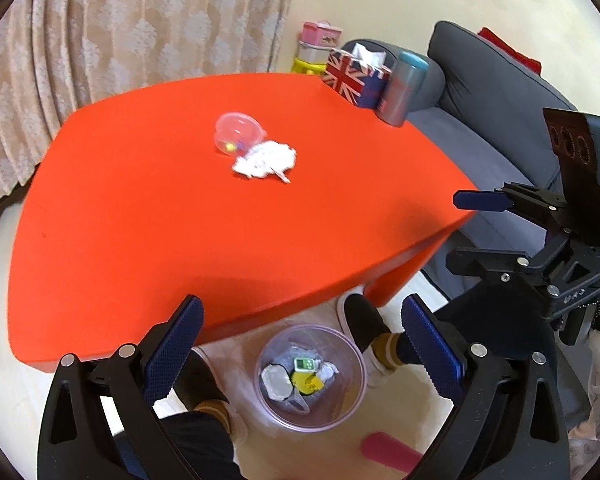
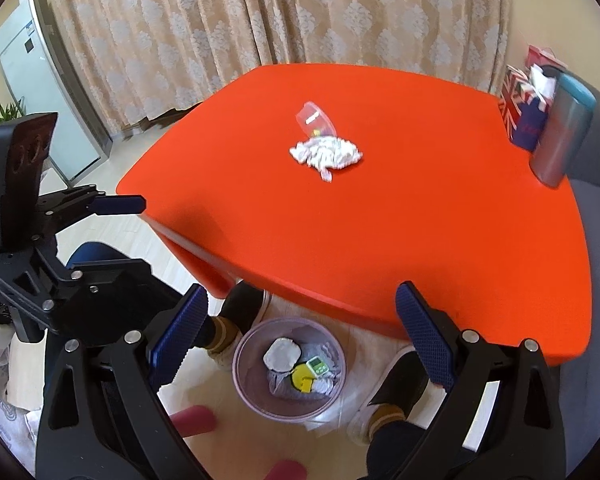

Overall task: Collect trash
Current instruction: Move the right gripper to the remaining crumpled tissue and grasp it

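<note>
A crumpled white tissue (image 1: 266,160) (image 2: 326,152) lies mid-table on the red table (image 1: 140,220) (image 2: 400,232). A clear plastic capsule (image 1: 238,132) (image 2: 314,118) lies on its side, touching the tissue. On the floor below the table's near edge stands a translucent trash bin (image 1: 354,396) (image 2: 242,368) holding crumpled paper, a yellow piece and a small green item. My left gripper (image 1: 304,340) hangs open above the bin with nothing between its fingers. My right gripper (image 2: 300,320) is likewise open and empty over the bin. Each gripper shows at the edge of the other's view.
A Union Jack tissue box (image 1: 356,76) (image 2: 526,116) and a grey-blue tumbler (image 1: 404,88) (image 2: 564,136) stand at the table's far right corner. A grey sofa (image 1: 500,92) flanks the table. A person's feet (image 1: 360,320) (image 2: 236,312) stand either side of the bin.
</note>
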`<state>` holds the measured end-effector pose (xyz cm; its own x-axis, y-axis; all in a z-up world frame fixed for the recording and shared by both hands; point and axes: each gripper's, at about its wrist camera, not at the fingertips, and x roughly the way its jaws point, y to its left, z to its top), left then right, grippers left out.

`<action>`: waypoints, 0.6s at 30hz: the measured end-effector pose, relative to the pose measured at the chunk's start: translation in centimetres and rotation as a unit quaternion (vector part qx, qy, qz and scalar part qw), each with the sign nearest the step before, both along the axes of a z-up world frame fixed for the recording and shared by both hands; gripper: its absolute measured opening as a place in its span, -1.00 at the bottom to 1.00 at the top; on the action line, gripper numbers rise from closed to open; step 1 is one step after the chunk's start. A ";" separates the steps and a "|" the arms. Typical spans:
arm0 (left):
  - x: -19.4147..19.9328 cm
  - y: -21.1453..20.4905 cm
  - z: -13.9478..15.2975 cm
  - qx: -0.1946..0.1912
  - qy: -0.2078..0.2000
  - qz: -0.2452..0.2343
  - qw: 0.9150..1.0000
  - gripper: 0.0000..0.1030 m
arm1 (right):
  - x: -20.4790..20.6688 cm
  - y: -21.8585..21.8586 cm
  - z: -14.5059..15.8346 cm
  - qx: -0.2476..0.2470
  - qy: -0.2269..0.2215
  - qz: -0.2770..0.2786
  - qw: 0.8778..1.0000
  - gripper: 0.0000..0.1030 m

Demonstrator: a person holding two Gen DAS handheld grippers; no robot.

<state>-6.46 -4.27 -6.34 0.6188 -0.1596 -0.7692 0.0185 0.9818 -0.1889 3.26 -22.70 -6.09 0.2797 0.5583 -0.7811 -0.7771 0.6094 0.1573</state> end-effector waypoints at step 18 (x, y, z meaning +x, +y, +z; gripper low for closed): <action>4.0 4.9 1.1 -0.004 -0.005 0.031 0.999 0.85 | 8.3 8.0 -1.4 -0.044 0.006 0.036 0.998 0.81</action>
